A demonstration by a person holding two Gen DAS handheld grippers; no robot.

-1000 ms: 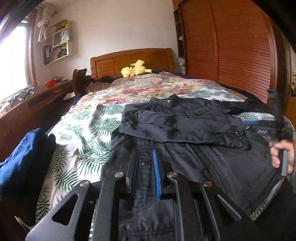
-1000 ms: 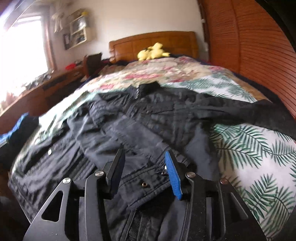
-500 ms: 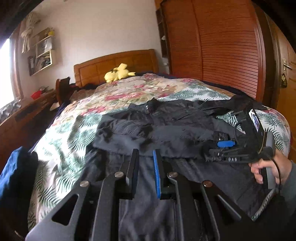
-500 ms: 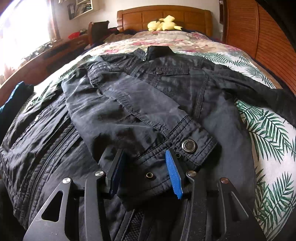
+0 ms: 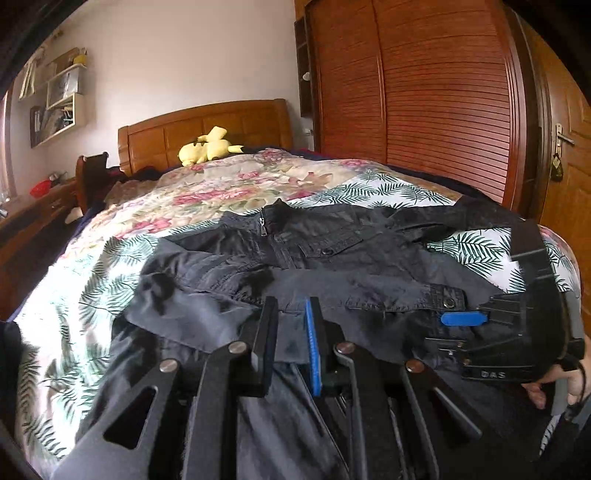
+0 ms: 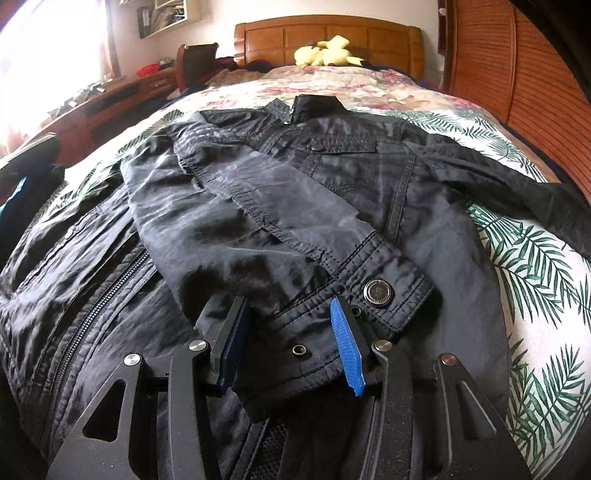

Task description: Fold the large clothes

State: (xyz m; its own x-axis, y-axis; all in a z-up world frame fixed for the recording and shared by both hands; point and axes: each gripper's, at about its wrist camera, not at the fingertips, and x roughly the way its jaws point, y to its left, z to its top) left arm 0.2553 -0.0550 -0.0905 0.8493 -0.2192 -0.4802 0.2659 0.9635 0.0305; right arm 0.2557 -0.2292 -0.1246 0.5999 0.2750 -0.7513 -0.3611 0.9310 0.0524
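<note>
A black jacket [image 6: 332, 173] lies face up on the bed, collar toward the headboard. One sleeve is folded across its chest, with the cuff [image 6: 373, 295] and its snap button at the near side. My right gripper [image 6: 288, 310] is open, jaws on either side of the cuff's edge, not closed on it. My left gripper [image 5: 290, 314] hovers over the lower jacket [image 5: 332, 269] with a narrow gap between its jaws and holds nothing. The right gripper also shows in the left wrist view [image 5: 465, 319], beside the cuff.
The bed has a floral and palm-leaf cover [image 6: 535, 266]. A yellow plush toy [image 5: 208, 147] sits by the wooden headboard [image 6: 325, 33]. A slatted wooden wardrobe [image 5: 424, 92] stands on the right. A wooden desk [image 6: 110, 96] runs along the left.
My right gripper moved closer to the folded sleeve's cuff, which now lies between its open jaws. My left gripper's view swung right and closed in on the jacket.
</note>
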